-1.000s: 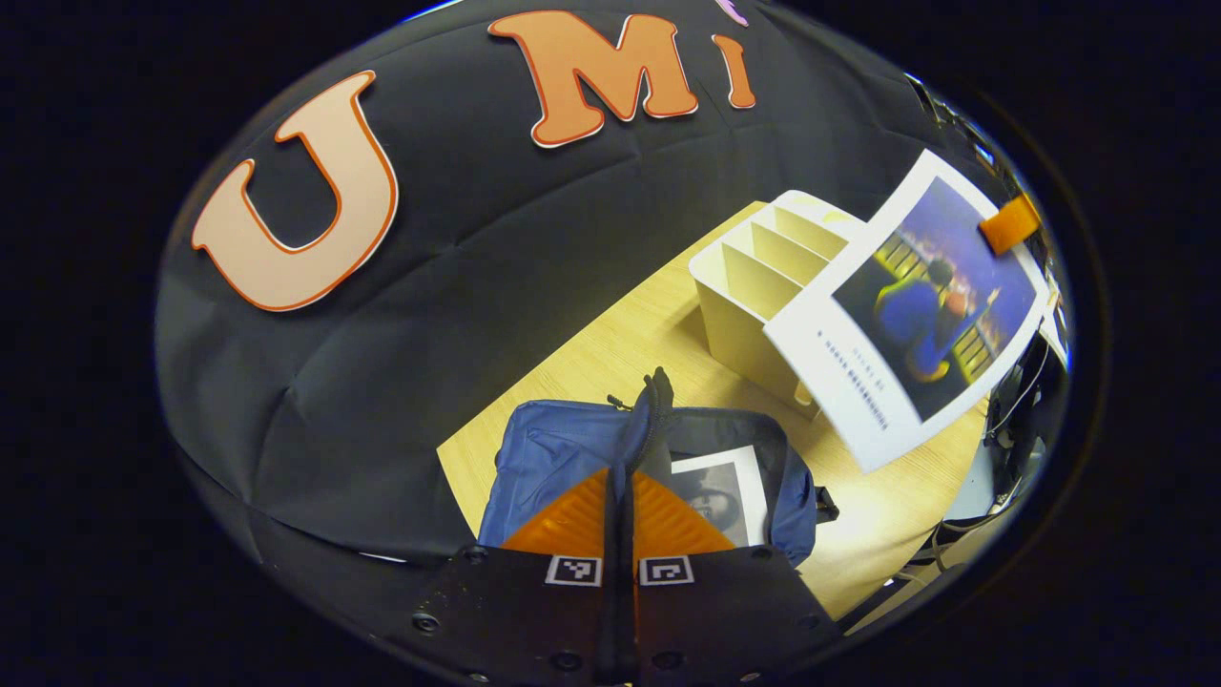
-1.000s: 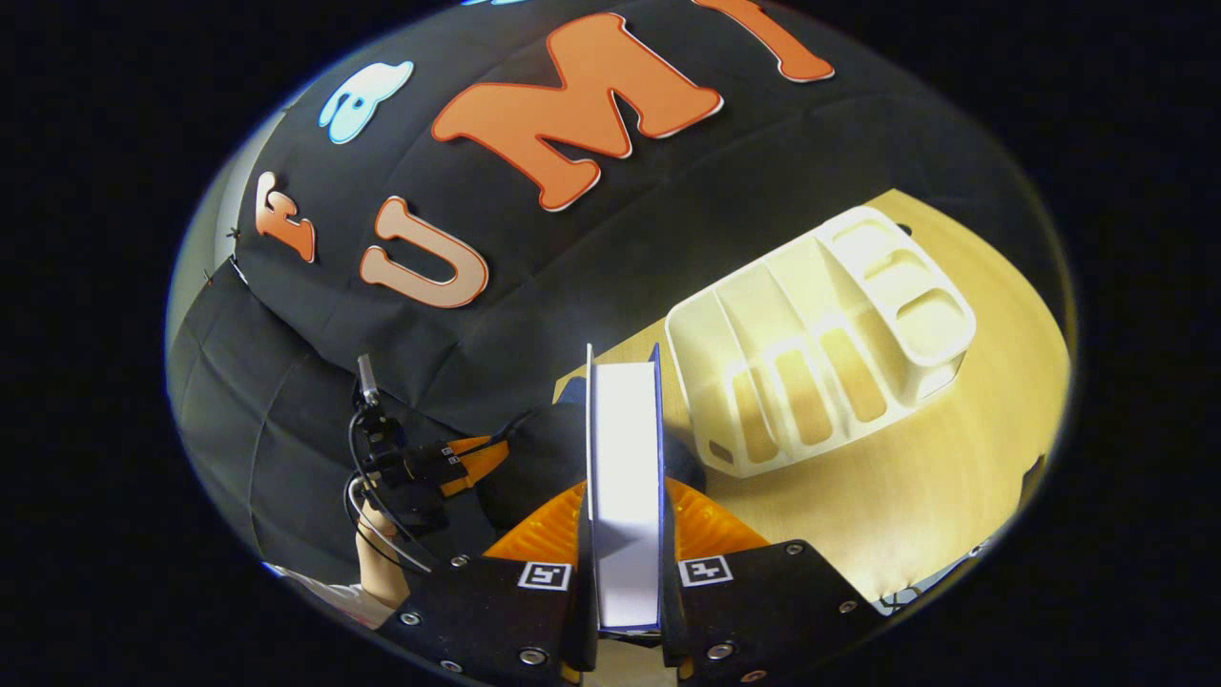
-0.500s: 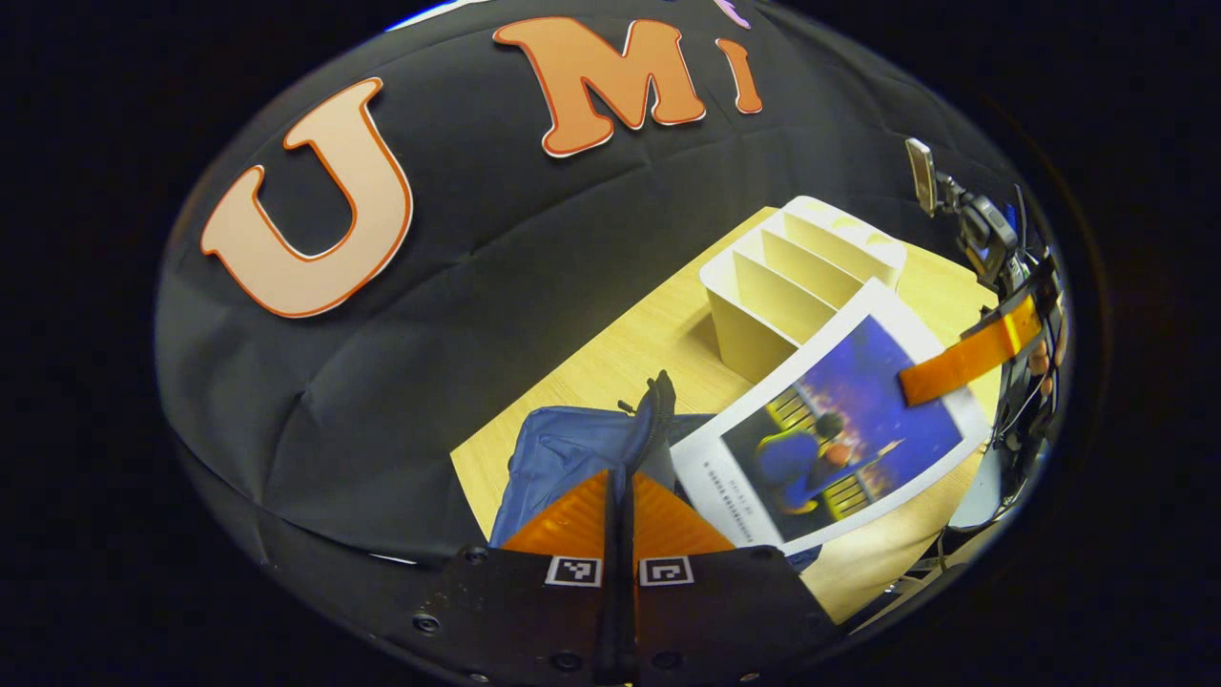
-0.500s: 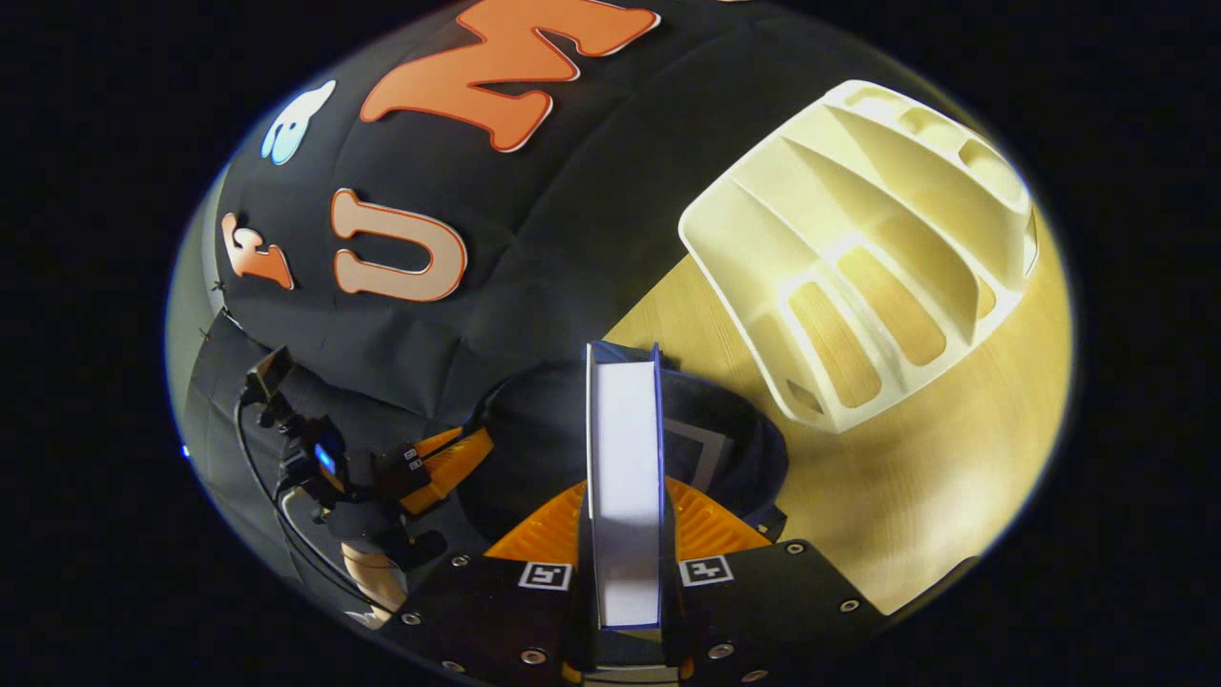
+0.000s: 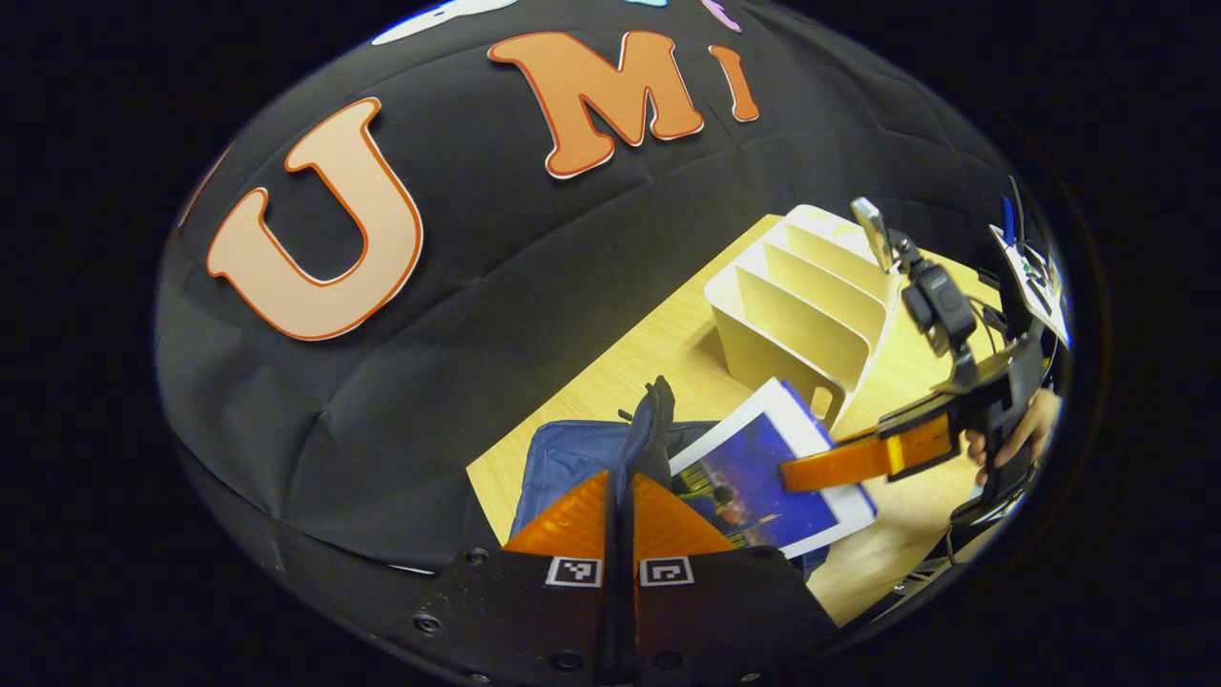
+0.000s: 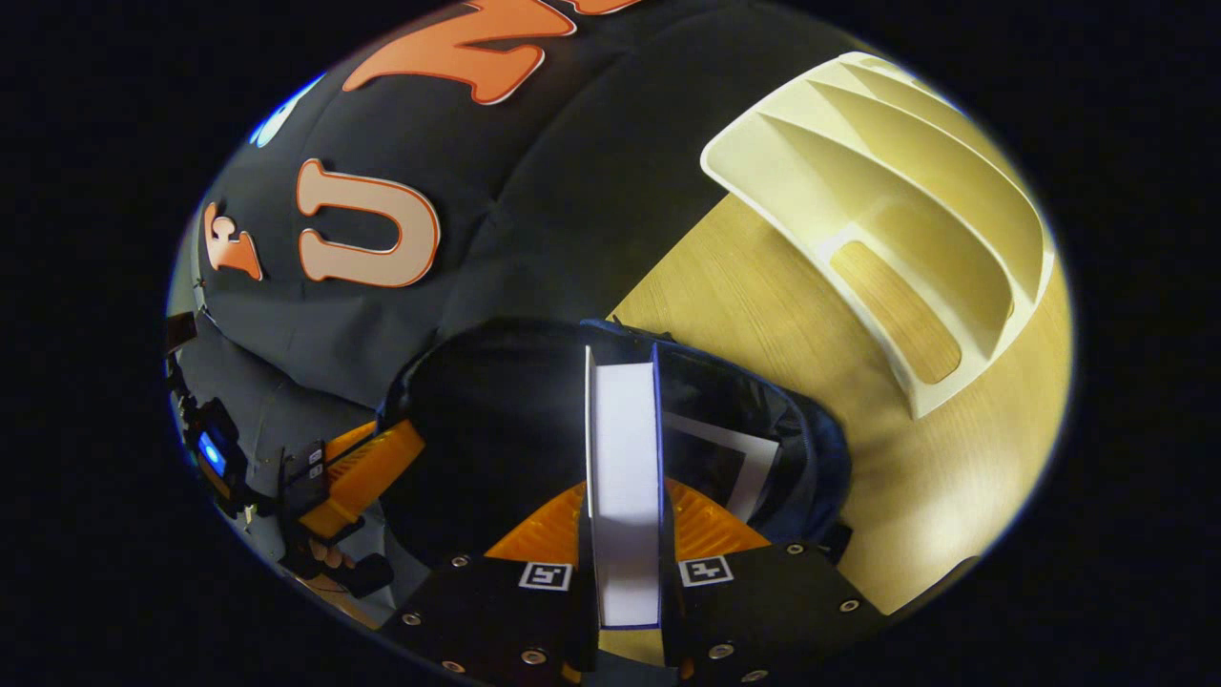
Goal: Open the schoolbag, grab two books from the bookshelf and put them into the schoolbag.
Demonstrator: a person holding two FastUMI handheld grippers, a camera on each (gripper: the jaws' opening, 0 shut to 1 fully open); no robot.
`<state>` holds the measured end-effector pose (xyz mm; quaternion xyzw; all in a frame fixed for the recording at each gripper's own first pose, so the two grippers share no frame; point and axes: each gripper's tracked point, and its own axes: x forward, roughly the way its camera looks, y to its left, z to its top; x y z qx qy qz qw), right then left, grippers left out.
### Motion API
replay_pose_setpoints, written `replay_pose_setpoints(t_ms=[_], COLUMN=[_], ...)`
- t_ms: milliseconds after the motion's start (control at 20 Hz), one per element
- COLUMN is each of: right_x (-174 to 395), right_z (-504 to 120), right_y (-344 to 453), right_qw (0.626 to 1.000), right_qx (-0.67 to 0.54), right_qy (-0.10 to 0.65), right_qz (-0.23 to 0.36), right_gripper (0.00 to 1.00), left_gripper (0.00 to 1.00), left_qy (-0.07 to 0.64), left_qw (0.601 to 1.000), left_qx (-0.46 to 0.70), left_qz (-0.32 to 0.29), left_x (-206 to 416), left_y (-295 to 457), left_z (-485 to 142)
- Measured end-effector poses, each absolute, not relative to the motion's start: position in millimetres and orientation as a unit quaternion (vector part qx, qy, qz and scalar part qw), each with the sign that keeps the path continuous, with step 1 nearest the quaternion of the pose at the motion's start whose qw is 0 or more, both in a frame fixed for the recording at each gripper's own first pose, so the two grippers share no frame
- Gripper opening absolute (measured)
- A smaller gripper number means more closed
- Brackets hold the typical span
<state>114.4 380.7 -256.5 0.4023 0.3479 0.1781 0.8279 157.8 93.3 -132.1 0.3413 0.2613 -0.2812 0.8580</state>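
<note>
My left gripper (image 5: 620, 482) is shut on the raised zipper edge of the blue schoolbag (image 5: 572, 453), holding its mouth open. The blue-covered book (image 5: 763, 468) hangs tilted over that opening, its lower end at the bag's mouth, with the right gripper (image 5: 844, 465) clamped on it. In the right gripper view my right gripper (image 6: 625, 501) is shut on this book (image 6: 625, 448), seen edge-on above the open schoolbag (image 6: 811, 448). Another book (image 6: 730, 458) lies inside the bag. The left gripper (image 6: 367, 463) grips the bag's left rim.
The cream bookshelf (image 5: 801, 305) with upright dividers stands on the wooden table (image 5: 658, 334), beyond the bag; it also sits at upper right as the bookshelf (image 6: 906, 219). A hand (image 5: 1025, 434) holds the right gripper. The black cloth wall rises behind the table.
The right gripper has carried the blue book down and left from beside the bookshelf to the bag's mouth. The left gripper has kept its hold on the bag's edge.
</note>
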Motion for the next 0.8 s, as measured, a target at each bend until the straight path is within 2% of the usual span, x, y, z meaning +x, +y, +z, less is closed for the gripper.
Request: replay_pose_setpoints(t_ms=[350,550,650,750,800], right_x=[158,167,170,172,169], right_z=[-253,-261,-268,-268,-272], right_y=[443,457,443,433,432], right_qw=[0.840,0.837,0.848,0.845,0.842], right_qx=[0.418,0.406,0.386,0.385,0.384], right_qy=[0.309,0.334,0.339,0.349,0.358], right_qz=[0.155,0.154,0.129,0.124,0.123], right_gripper=[0.26,0.28,0.34,0.49,0.60], left_gripper=[0.00,0.00,0.00,0.01,0.01], left_qy=[0.249,0.252,0.260,0.264,0.265], left_qw=[0.860,0.863,0.865,0.867,0.866], left_qx=[0.337,0.338,0.330,0.320,0.319], left_qz=[-0.290,-0.278,-0.275,-0.277,-0.279], left_x=[159,170,175,174,173], left_y=[91,100,109,115,115], left_z=[-121,-119,-123,-128,-129])
